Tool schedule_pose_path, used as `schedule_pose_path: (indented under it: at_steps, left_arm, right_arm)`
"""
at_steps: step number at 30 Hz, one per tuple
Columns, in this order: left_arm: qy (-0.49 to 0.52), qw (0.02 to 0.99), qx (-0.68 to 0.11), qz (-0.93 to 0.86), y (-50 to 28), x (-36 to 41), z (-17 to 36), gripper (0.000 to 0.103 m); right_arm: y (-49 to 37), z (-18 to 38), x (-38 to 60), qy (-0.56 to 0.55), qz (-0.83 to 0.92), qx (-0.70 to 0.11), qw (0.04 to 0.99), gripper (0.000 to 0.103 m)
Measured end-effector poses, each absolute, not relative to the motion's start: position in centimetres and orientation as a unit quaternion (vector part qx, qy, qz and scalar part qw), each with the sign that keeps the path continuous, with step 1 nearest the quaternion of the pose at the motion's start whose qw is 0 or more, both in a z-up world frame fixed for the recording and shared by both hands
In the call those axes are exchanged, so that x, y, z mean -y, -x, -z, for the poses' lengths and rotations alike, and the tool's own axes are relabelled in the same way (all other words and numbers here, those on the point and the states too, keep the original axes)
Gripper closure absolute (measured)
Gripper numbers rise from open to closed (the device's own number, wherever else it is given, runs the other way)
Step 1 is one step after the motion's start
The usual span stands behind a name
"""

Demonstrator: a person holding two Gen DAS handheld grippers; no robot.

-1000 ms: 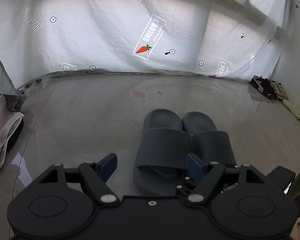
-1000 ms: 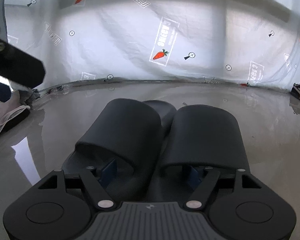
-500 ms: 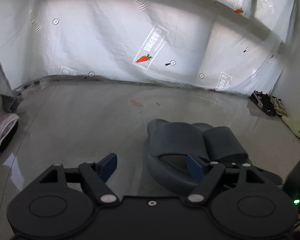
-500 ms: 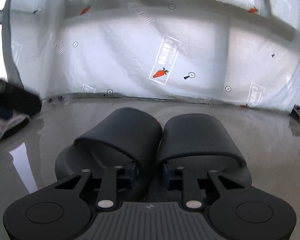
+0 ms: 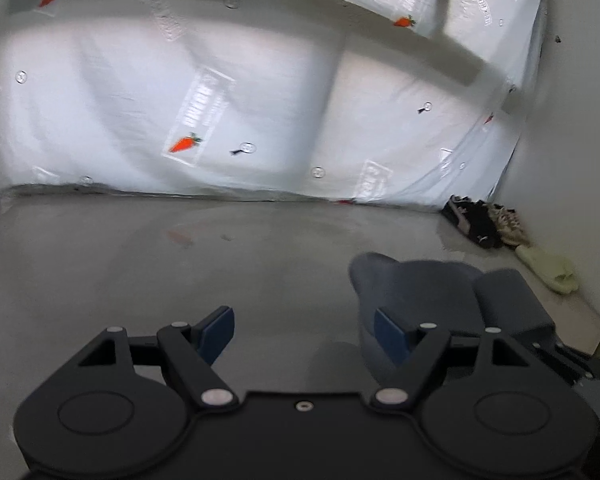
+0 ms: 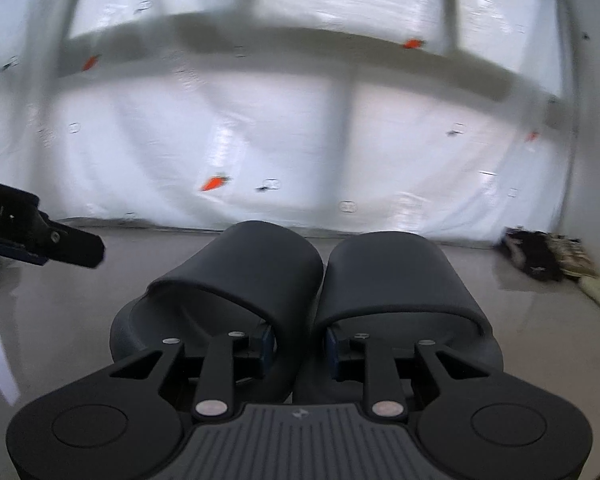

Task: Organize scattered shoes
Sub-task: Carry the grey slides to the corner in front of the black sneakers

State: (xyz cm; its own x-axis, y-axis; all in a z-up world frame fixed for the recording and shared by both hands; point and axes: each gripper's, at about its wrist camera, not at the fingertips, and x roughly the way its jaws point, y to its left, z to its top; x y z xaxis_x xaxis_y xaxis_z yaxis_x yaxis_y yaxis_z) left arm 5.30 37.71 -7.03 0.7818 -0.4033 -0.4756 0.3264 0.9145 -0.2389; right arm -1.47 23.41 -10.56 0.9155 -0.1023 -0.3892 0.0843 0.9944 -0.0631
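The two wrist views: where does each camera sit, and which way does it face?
Left wrist: sits behind the open left gripper, faces the floor and printed sheet.
Right wrist: sits behind the right gripper, jaws shut on the two dark slides.
Shared: slides, sheet, shoes by the wall; each view shows the other gripper.

Diffuse daylight enters through the translucent white plastic sheet printed with orange carrots, backlighting both views; dark bars of a frame behind it show as soft grey shadows. The glossy grey concrete floor carries pale reflections, with a bright glare patch at the near left edge in the right wrist view. Motion blur smears the sheet's printed marks and the far pile of dark and beige shoes. The pair of dark grey rubber slides is sharper, underexposed. Fisheye curvature bends the floor line; black vignetting fills the corners.
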Motion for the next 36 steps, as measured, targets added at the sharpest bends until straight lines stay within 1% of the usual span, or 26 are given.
schedule_pose_path:
  at_steps: [3, 9, 13, 18, 24, 26, 30, 33, 36]
  left_arm:
    - [0.077, 0.94, -0.27, 0.193, -5.1, -33.5, 6.7, 0.025]
    - [0.089, 0.936, -0.275, 0.2, -3.0, -21.7, 6.8, 0.025]
    - [0.076, 0.926, -0.289, 0.23, -2.9, -15.1, 7.4, 0.025]
    - [0.057, 0.918, -0.287, 0.267, -4.2, -8.1, 7.3, 0.025]
    - [0.069, 0.919, -0.283, 0.267, -8.4, 1.7, 8.2, 0.026]
    - [0.077, 0.919, -0.284, 0.262, -10.1, 4.9, 8.6, 0.026]
    - [0.097, 0.924, -0.276, 0.246, -11.9, 8.6, 7.4, 0.026]
    - [0.104, 0.918, -0.285, 0.254, -13.3, 10.4, 7.4, 0.026]
    - [0.101, 0.916, -0.307, 0.238, -15.2, 12.4, 8.0, 0.026]
  right_arm:
    - [2.4, 10.7, -17.7, 0.022, 0.058, -0.206, 0.977, 0.072]
    - [5.4, 12.0, -5.7, 0.028, 0.07, -0.218, 0.973, 0.071]
    - [7.7, 13.1, 1.4, 0.019, 0.083, -0.234, 0.968, 0.07]
    - [9.5, 14.3, 7.3, 0.01, 0.106, -0.24, 0.965, 0.069]
    - [7.6, 15.6, 15.2, -0.021, 0.125, -0.25, 0.96, 0.069]
    - [6.6, 16.1, 17.2, -0.014, 0.116, -0.253, 0.96, 0.069]
    - [4.3, 16.6, 21.6, 0.026, 0.086, -0.266, 0.96, 0.068]
    - [1.6, 16.7, 26.2, 0.033, 0.042, -0.281, 0.958, 0.068]
    - [0.1, 16.9, 28.1, 0.049, 0.012, -0.281, 0.958, 0.068]
